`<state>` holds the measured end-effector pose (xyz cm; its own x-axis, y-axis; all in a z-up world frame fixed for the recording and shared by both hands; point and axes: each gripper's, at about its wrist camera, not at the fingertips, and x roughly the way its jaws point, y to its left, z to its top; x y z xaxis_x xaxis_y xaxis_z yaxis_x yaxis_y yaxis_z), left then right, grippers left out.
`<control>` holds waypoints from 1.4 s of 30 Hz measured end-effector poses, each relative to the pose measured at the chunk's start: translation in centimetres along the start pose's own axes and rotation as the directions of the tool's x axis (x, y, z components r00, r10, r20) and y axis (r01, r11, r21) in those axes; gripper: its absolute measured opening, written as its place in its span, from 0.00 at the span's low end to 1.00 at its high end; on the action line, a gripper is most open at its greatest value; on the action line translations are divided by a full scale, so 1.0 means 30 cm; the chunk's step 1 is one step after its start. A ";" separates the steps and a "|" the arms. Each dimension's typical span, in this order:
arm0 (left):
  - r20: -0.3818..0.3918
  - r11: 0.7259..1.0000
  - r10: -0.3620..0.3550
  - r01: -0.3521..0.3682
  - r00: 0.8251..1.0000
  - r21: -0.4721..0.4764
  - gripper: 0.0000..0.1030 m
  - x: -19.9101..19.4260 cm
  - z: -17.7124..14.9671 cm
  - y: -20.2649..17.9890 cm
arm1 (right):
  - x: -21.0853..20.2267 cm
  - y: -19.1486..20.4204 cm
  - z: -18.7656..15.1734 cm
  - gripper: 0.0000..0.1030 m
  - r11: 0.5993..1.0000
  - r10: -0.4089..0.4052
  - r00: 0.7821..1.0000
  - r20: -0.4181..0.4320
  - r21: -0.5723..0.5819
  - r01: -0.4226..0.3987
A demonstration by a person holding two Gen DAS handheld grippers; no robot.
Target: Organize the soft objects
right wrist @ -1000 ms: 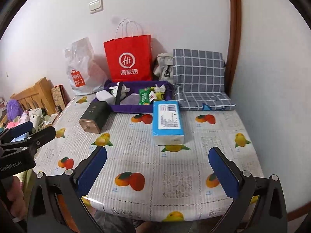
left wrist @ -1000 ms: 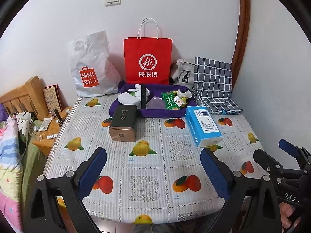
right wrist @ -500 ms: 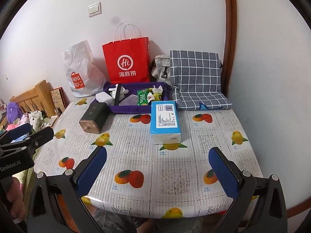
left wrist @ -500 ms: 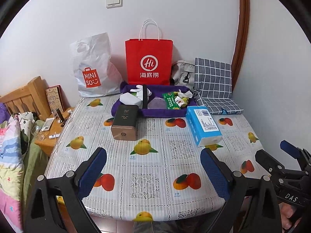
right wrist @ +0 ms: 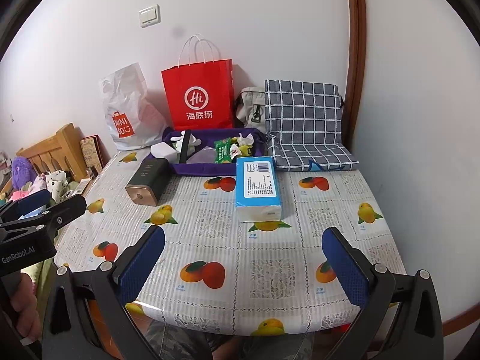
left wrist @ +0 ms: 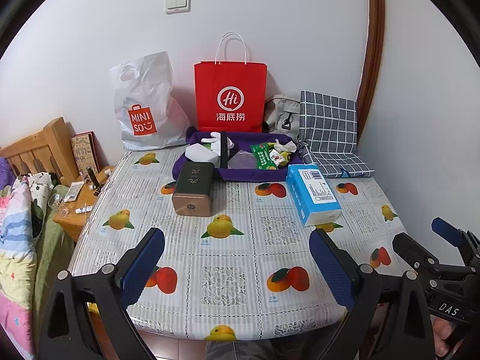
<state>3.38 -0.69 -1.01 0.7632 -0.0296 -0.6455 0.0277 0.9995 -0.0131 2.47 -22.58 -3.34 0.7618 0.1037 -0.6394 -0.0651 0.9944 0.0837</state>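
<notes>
A blue tissue pack (left wrist: 313, 193) (right wrist: 258, 187) lies on the fruit-print table, right of centre. Behind it a purple fabric tray (left wrist: 252, 174) (right wrist: 204, 169) holds white items, a green packet (left wrist: 262, 156) and small sachets. A grey checked cushion (left wrist: 330, 132) (right wrist: 306, 123) leans on the wall at the back right. My left gripper (left wrist: 237, 264) hovers open over the table's near edge, empty. My right gripper (right wrist: 243, 262) is open too, holding nothing, and shows at the right edge of the left wrist view.
A dark tea tin (left wrist: 193, 190) (right wrist: 147, 181) lies left of the tray. A red paper bag (left wrist: 230, 99), a white plastic bag (left wrist: 144, 105) and a grey pouch (left wrist: 280, 114) stand against the wall. A bed and wooden nightstand (left wrist: 81, 201) sit left of the table (left wrist: 228, 240).
Both grippers have drawn back and risen slightly, so the table shows more fully. Both stay open and nothing on the table has moved.
</notes>
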 end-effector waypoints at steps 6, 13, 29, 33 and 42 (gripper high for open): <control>-0.003 1.000 0.000 0.000 1.000 -0.003 0.95 -0.005 -0.006 -0.007 | -0.003 0.005 -0.003 1.00 1.000 0.002 1.000 -0.001 0.000 -0.002; -0.002 1.000 0.001 -0.001 1.000 -0.005 0.95 -0.007 -0.009 -0.005 | -0.003 0.009 -0.007 1.00 1.000 0.004 1.000 -0.003 -0.001 -0.004; 0.000 1.000 0.002 -0.002 1.000 -0.010 0.95 -0.006 -0.015 0.004 | -0.007 0.014 -0.012 1.00 1.000 0.015 1.000 -0.001 0.000 -0.015; 0.000 1.000 0.002 -0.002 1.000 -0.009 0.95 -0.006 -0.014 0.006 | -0.007 0.014 -0.012 1.00 1.000 0.016 1.000 0.001 -0.001 -0.016; 0.002 1.000 0.004 -0.004 1.000 -0.012 0.95 -0.010 -0.015 0.005 | -0.009 0.013 -0.009 1.00 1.000 0.016 1.000 0.001 -0.004 -0.016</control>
<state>2.86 -0.53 -1.17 0.7646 -0.0260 -0.6440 0.0171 0.9997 -0.0199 2.06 -22.21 -3.35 0.7616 0.1197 -0.6369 -0.0801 0.9926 0.0909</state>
